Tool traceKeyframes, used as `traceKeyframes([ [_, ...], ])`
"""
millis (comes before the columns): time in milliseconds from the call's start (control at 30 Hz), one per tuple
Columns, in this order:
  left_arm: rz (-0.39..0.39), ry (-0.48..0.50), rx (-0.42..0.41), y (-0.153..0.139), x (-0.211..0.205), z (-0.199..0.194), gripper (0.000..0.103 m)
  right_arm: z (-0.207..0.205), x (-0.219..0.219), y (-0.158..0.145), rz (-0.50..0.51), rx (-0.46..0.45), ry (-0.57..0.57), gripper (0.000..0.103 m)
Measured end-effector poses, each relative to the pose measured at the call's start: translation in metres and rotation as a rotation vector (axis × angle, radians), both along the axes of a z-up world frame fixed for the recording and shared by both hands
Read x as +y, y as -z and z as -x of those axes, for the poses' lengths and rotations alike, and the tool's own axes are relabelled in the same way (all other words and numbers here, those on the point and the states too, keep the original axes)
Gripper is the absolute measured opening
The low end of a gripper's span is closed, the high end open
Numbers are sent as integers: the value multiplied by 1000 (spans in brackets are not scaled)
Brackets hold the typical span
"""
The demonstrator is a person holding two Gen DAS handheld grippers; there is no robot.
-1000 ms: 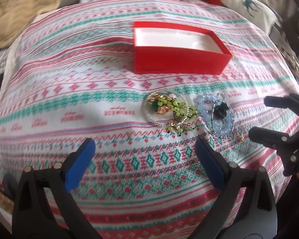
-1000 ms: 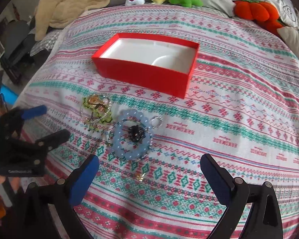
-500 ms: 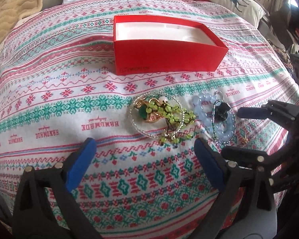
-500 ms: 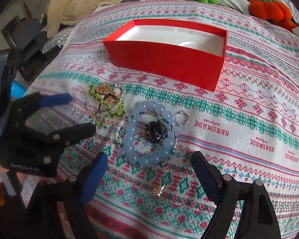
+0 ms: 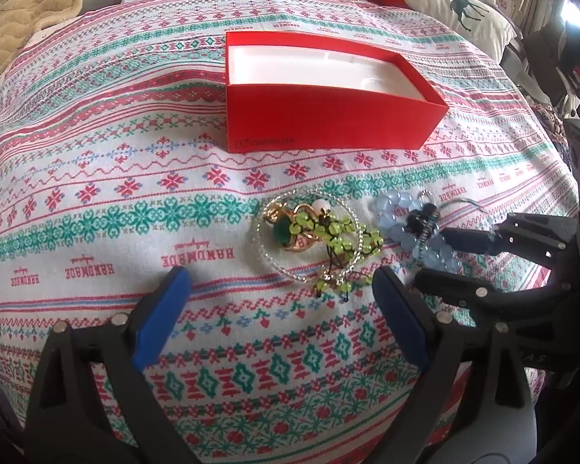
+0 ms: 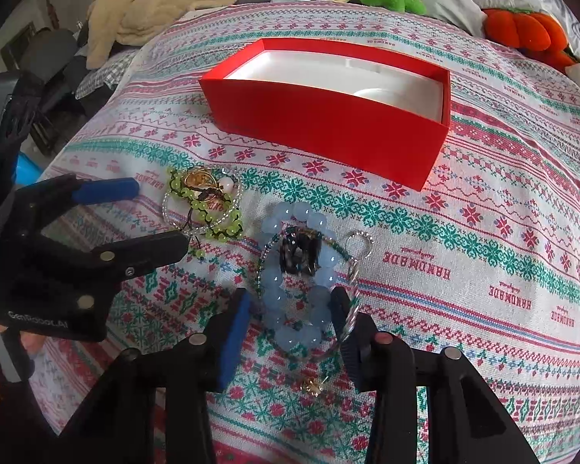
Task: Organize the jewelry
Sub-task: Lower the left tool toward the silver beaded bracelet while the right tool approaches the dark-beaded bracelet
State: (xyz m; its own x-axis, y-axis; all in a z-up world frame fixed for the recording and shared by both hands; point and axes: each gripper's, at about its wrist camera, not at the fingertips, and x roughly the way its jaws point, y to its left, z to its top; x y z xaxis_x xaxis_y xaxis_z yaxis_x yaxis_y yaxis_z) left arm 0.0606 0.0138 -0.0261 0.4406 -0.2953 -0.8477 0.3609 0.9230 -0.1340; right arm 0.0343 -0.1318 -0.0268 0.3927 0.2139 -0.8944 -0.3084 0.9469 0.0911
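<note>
One red box (image 6: 328, 131) sits open on the bed's patterned cover (image 5: 96, 201), its white inside bare. Two jewelry clusters lie in front of it: a green bead tangle (image 5: 328, 232) with a gold piece, and just beside it a pale blue bead bracelet (image 6: 301, 278) ringing a dark charm, with one small silver ring (image 6: 361, 241) touching.

The right gripper (image 6: 290, 317) has just been closing; its fingers straddle the bracelet's near edge, contact unclear. The left gripper (image 5: 282, 309) hangs released before the green tangle. Open cover spreads left and right.
</note>
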Motion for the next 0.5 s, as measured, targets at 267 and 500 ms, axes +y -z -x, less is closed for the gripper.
traceKeyframes([
  [267,-13,63,-17,3,-20,-4,92,10,-11,-6,-17,8,0,40],
  [500,-24,90,-10,3,-25,-2,74,14,-25,-12,-36,11,11,40],
])
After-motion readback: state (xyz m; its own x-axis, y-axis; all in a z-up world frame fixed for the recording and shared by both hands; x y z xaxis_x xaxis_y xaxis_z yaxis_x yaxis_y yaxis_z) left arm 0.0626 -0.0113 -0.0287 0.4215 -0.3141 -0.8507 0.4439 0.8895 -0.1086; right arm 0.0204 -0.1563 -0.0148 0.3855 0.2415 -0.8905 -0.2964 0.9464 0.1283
